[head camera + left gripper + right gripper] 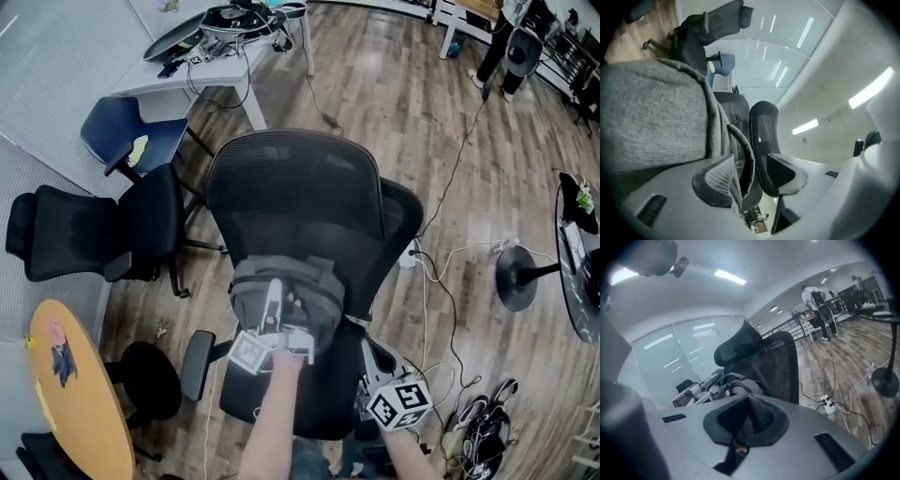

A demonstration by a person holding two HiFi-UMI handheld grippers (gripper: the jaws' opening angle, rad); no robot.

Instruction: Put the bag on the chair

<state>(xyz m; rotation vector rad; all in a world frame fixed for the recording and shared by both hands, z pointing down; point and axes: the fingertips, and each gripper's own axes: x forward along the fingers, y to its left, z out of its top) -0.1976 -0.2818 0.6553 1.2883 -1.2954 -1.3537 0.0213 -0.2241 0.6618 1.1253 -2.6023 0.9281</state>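
Note:
A grey bag rests on the seat of the black mesh office chair, against its backrest. My left gripper is at the bag's top. In the left gripper view its jaws stand wide apart. The bag's grey handle loop lies between them beside the left pad, and nothing presses on it. The bag fills that view's left. My right gripper hangs by the seat's right front edge, apart from the bag. Its pads meet with nothing between them. The bag and chair lie beyond.
A second black chair and a blue chair stand to the left. A yellow round table is at the lower left, a white desk behind. Cables and a power strip lie on the wooden floor beside a round stand base.

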